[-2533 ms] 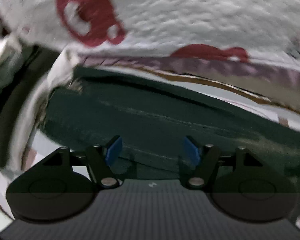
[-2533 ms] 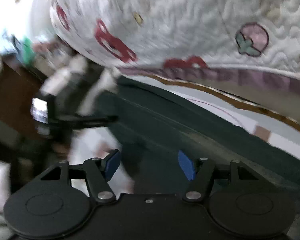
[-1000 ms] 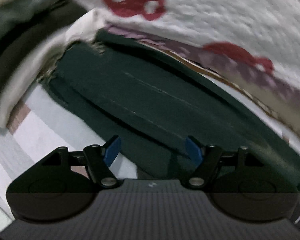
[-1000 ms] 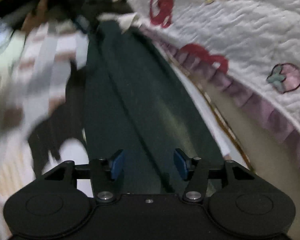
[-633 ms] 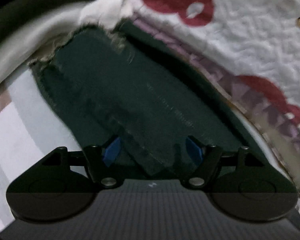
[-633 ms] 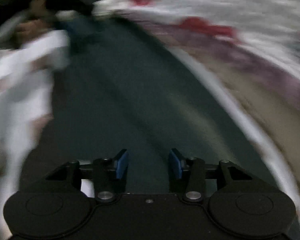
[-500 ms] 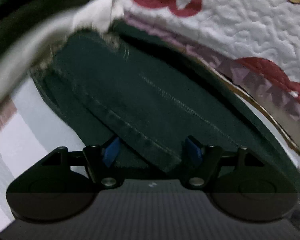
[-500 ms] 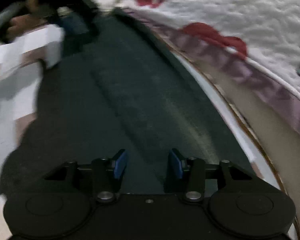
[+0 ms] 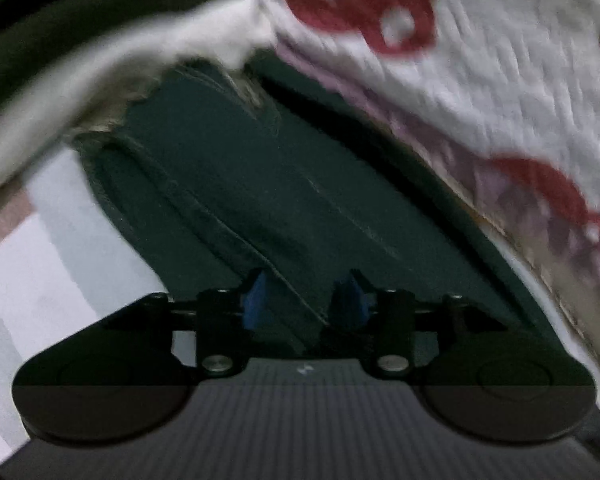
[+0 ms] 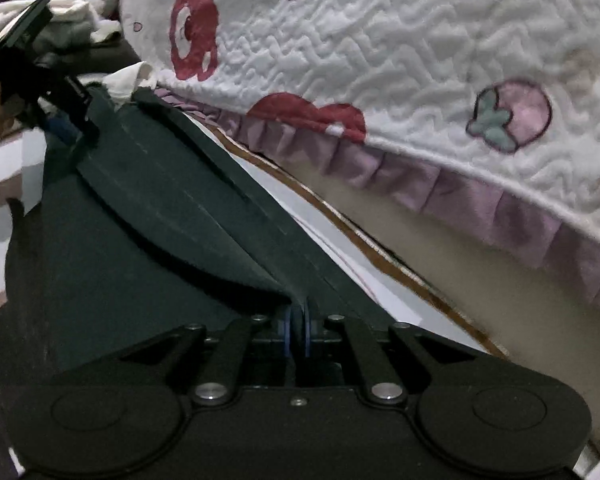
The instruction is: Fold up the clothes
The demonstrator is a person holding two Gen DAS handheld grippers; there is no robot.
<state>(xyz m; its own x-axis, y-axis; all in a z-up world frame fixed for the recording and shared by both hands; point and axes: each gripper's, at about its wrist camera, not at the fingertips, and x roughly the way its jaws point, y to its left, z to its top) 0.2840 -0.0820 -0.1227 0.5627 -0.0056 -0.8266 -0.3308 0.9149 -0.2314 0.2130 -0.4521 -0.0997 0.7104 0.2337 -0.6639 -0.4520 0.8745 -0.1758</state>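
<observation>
Beside the quilted bedspread (image 10: 380, 52), a dark green garment (image 10: 148, 216) is stretched limp over a striped sheet (image 9: 40, 264). Its edge is pinched in the closed right claw (image 10: 296, 332); the left claw (image 9: 304, 300), part-open, straddles the far seam. It is judged soft, light and saggy, so hemmed edges are best gripped.

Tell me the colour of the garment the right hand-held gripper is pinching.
Dark green garment, plain, clearest in the right wrist view, clamped by the right hand-held gripper.

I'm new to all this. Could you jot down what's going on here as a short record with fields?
Garment: dark green garment, spread long and flat
Right gripper: shut, pinching the garment's near edge
Left gripper: jaws part-closed around the far edge; grip not certain
Alongside: white quilt with red prints and a purple frill
Underneath: striped sheet
</observation>
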